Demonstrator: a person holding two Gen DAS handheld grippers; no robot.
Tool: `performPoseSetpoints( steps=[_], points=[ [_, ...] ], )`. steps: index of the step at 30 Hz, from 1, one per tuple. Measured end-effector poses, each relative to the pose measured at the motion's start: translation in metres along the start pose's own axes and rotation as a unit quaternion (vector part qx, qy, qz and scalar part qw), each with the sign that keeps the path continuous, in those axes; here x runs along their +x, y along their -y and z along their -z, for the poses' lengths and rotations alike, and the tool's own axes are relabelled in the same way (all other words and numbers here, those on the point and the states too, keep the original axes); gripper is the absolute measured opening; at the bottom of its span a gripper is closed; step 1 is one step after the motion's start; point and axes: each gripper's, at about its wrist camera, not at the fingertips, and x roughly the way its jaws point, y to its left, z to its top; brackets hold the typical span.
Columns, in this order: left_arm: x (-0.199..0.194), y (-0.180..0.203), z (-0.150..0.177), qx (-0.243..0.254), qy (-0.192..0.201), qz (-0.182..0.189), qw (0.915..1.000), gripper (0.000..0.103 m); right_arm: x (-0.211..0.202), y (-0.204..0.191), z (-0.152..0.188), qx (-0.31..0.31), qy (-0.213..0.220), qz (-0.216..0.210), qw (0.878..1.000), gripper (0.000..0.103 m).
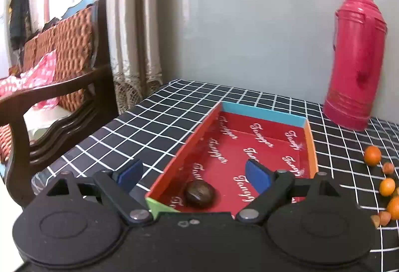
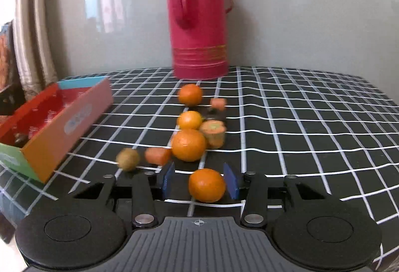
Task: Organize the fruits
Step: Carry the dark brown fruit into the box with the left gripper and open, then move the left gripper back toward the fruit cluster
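Note:
A shallow red box [image 1: 249,147] with coloured rims lies on the checked tablecloth; a dark brown round fruit [image 1: 199,194] lies in its near corner. My left gripper [image 1: 194,173] is open and empty, straddling the box's left wall above that fruit. In the right wrist view the box [image 2: 49,122] stands at the left. My right gripper [image 2: 199,181] is open around an orange [image 2: 207,185], pads [image 2: 230,182] apart from it. Beyond lie several oranges [image 2: 188,145], carrot pieces [image 2: 157,155] and a brownish-green fruit [image 2: 127,158].
A tall pink thermos [image 2: 199,23] stands at the back of the table against the grey wall; it also shows in the left wrist view [image 1: 356,60]. A wooden chair [image 1: 57,87] with cushions stands left of the table. Oranges [image 1: 372,155] lie right of the box.

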Motion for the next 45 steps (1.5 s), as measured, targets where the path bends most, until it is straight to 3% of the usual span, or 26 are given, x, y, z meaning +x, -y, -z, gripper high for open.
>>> performPoseSetpoints(
  steps=[7,8,9,12,16,22,25,33,35,37,39,44,45],
  points=[
    [0.003,-0.015,-0.003,-0.021,-0.005,-0.017,0.9996,0.083,0.013,0.002,0.007,0.006,-0.022,0.016,1.000,0.044],
    [0.003,-0.017,-0.003,-0.024,-0.007,-0.019,0.9995,0.083,0.012,0.004,0.007,0.010,-0.019,0.013,1.000,0.043],
    [0.003,-0.019,-0.004,-0.029,-0.008,-0.021,0.9993,0.083,0.011,0.004,0.006,0.012,-0.014,0.012,1.000,0.034],
    [0.002,-0.028,-0.005,-0.045,-0.008,-0.034,0.9984,0.084,0.007,0.002,0.004,0.021,-0.005,0.008,1.000,0.034],
    [0.003,-0.046,-0.006,-0.067,-0.010,-0.053,0.9963,0.085,0.001,-0.020,-0.008,0.027,0.025,-0.032,0.999,0.034],
    [0.008,-0.076,-0.003,-0.088,-0.017,-0.083,0.9926,0.085,0.000,-0.088,-0.028,0.004,0.066,-0.155,0.986,0.034],
    [0.011,-0.089,-0.001,-0.094,-0.022,-0.094,0.9909,0.085,0.006,-0.126,-0.036,-0.022,0.073,-0.197,0.977,0.034],
    [0.013,-0.104,0.000,-0.091,-0.021,-0.110,0.9895,0.085,0.038,-0.179,-0.032,-0.066,0.045,-0.212,0.974,0.034],
    [0.013,-0.102,0.000,-0.088,-0.022,-0.108,0.9900,0.085,0.043,-0.181,-0.029,-0.068,0.036,-0.212,0.974,0.043],
    [0.013,-0.098,-0.001,-0.083,-0.020,-0.105,0.9908,0.085,0.038,-0.177,-0.027,-0.055,0.046,-0.222,0.972,0.075],
    [0.011,-0.092,-0.001,-0.075,-0.016,-0.101,0.9920,0.085,0.027,-0.170,-0.027,-0.045,0.069,-0.221,0.972,0.092],
    [0.002,-0.062,0.000,-0.034,0.008,-0.061,0.9976,0.085,0.003,-0.144,-0.030,-0.025,0.116,-0.170,0.978,0.095],
    [-0.002,-0.054,0.000,-0.022,0.016,-0.047,0.9985,0.085,-0.001,-0.134,-0.031,-0.015,0.123,-0.151,0.981,0.101]
  ],
)
